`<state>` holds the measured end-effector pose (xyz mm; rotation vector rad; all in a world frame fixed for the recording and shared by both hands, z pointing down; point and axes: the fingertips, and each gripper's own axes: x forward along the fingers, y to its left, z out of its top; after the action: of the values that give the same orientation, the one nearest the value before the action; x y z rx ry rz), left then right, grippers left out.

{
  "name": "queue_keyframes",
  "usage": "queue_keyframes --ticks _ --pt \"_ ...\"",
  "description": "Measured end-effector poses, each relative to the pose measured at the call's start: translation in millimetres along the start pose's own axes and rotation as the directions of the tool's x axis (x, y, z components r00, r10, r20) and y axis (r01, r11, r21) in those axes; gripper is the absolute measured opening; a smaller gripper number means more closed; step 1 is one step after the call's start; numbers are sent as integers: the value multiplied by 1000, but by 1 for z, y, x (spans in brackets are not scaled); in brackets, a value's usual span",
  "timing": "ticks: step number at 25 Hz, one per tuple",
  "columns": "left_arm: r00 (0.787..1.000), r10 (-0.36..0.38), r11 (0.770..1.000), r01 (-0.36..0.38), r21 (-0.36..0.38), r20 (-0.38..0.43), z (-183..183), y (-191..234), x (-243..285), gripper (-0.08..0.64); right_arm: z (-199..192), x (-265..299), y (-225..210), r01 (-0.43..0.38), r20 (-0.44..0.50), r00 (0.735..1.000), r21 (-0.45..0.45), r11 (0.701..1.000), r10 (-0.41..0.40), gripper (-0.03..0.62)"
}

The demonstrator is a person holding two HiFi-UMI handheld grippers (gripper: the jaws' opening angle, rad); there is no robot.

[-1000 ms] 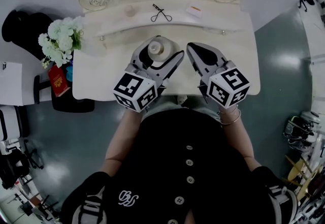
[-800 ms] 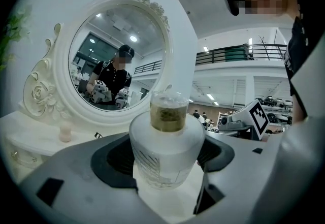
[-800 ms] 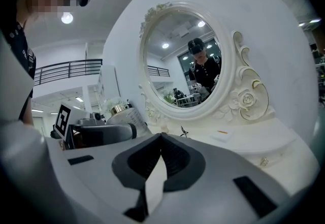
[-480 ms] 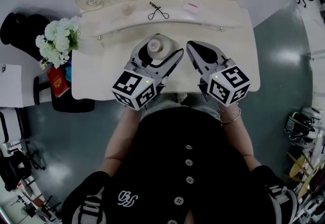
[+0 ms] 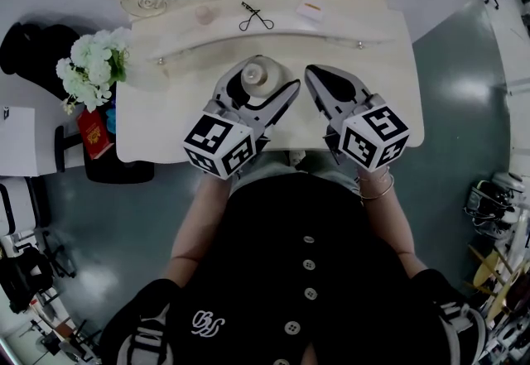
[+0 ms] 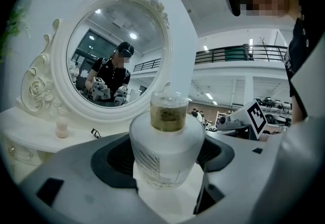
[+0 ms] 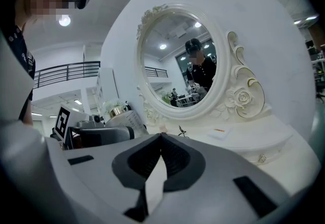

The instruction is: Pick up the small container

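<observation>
White vanity table (image 5: 166, 119) is carrying the container (image 5: 254, 74), which is standing between the jaws of the left claw (image 5: 267, 80). Both pads are pressing its sides, so the grasp is judged made; no lift is showing yet. Right claw (image 5: 317, 76) is resting pinched together, holding nothing.

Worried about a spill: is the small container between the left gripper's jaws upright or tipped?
Upright: the small container stands vertical in the left gripper, neck on top.

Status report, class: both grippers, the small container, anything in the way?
Left gripper shut on small container, upright. Right gripper shut, empty. Eyelash curler sits well behind, out of the way.
</observation>
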<state>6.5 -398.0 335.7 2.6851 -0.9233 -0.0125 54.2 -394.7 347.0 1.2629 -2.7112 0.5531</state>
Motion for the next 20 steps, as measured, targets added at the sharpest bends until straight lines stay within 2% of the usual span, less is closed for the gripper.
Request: queue_keyframes --ticks 20 --pt "1000 -11 1000 12 -17 14 -1 -1 0 322 -2 1 4 -18 -6 1000 6 1000 18 2"
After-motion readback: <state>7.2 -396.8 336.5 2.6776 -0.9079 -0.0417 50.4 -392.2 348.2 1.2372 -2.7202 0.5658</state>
